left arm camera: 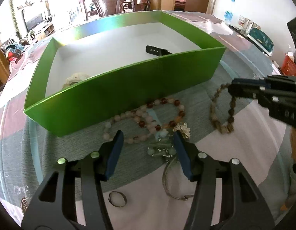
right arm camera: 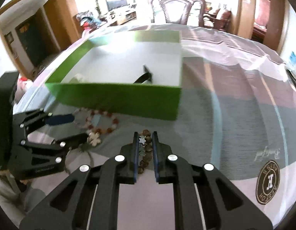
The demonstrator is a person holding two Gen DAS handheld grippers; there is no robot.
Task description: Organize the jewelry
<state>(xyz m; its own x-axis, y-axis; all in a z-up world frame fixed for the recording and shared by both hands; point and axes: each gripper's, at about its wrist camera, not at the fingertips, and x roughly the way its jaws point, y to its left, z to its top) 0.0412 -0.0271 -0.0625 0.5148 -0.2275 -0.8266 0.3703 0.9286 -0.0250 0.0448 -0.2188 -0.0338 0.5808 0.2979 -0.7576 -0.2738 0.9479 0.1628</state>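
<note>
Left wrist view: left gripper (left arm camera: pixel 148 136) sits low centre, jaws about half open and holding nothing, straddling a green-and-silver piece (left arm camera: pixel 161 149) on the cloth (left arm camera: pixel 234 172).
Jewelry, same view: pink bead strand (left arm camera: pixel 148 118) lies mid-frame just before the box (left arm camera: pixel 113 94); brown bracelet (left arm camera: pixel 222 109) at right centre, its upper end between the jaws of the right gripper (left arm camera: pixel 232 91); a ring (left arm camera: pixel 117 199) and a thin bangle (left arm camera: pixel 173 184) lie at the bottom.
Box contents: a black strap (left arm camera: pixel 157 50) and a pale item (left arm camera: pixel 77 78) already lie inside.
Right wrist view: right gripper (right arm camera: pixel 146 140) at lower centre, jaws nearly closed on the brown bracelet (right arm camera: pixel 146 147); left gripper (right arm camera: pixel 75 128) at left centre near a white flower charm (right arm camera: pixel 94 139).
Step, my reading: the right has just taken its bracelet; the left is lining up its own pick.
Next move: lifting the bracelet clear of the near wall and over the box (right arm camera: pixel 119 97), without snagging the dangling loop.
Surface and room: a striped cloth (right arm camera: pixel 224 134) with a round logo (right arm camera: pixel 268 182) at lower right; a carved chair (right arm camera: pixel 176 9) at the top, bright windows behind.
</note>
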